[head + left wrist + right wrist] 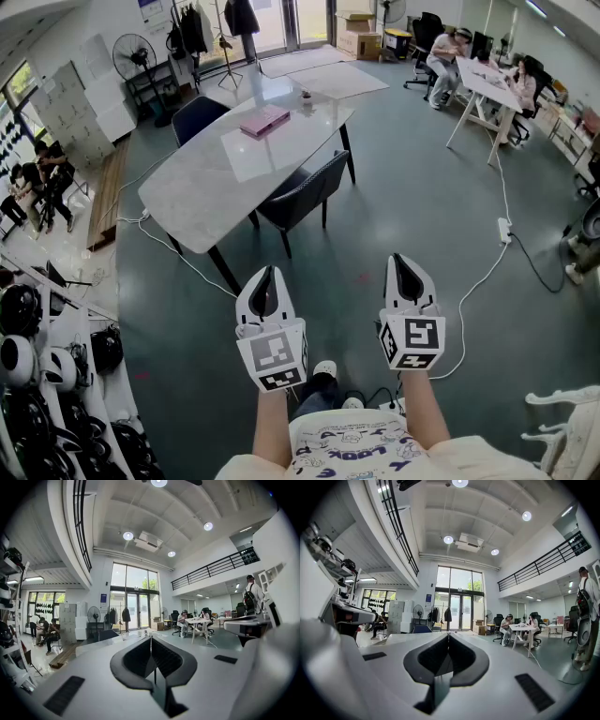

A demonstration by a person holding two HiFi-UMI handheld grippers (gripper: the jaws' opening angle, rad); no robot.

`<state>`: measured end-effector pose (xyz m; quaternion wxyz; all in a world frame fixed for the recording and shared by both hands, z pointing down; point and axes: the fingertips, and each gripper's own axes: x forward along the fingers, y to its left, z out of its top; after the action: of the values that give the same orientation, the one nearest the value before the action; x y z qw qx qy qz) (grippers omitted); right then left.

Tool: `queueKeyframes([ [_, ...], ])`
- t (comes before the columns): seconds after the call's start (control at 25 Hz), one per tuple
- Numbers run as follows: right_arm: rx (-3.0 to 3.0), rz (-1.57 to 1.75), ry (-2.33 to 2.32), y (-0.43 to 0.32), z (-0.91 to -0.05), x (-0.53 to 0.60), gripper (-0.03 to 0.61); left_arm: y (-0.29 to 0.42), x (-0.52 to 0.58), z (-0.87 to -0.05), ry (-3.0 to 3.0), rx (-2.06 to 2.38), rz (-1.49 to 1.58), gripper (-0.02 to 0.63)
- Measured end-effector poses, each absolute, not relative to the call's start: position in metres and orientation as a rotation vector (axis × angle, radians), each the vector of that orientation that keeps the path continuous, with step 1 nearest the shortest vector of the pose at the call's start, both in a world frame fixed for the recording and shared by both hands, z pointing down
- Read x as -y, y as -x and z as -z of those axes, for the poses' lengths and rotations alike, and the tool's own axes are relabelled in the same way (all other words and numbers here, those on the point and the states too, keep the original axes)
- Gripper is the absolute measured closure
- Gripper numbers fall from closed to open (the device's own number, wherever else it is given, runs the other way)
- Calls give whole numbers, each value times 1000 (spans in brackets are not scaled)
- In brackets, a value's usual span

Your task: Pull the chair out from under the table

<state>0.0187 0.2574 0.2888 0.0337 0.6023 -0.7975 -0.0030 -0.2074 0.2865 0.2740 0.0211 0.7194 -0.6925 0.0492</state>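
Ahead, chair (302,195) sits well beyond both grippers.

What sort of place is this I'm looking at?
Most likely a large open-plan office or studio. People work seated at a white desk, a pale meeting table stands with dark chairs, and a railed mezzanine overlooks glass entrance doors.

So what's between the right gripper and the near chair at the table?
Only bare grey floor separates the right gripper from the dark chair, as the head view shows.
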Motion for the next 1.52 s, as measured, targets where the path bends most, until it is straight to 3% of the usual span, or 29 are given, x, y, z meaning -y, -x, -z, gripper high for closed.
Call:
queueKeyframes([
  [0.64,2450,-20,-1855,-5,-297,-235,577,226,-258,-283,-2249,2145,-221,589],
  [0.84,2416,-28,-1860,3,-302,-209,527,236,-230,-283,-2249,2071,-135,586],
  [0.88,2414,-30,-1859,5,-303,-204,515,237,-225,-283,-2254,2054,-118,579],
  [1.0,2431,-42,-1853,11,-303,-190,471,238,-206,-284,-2285,2009,-97,430],
  [1.04,2439,-48,-1851,13,-304,-186,455,237,-200,-285,-2297,1999,-100,415],
  [1.28,2457,-67,-1828,19,-310,-170,371,238,-175,-293,-2325,1937,-108,356],
  [1.52,2454,-78,-1816,17,-310,-153,331,240,-155,-297,-2322,1924,-114,344],
])
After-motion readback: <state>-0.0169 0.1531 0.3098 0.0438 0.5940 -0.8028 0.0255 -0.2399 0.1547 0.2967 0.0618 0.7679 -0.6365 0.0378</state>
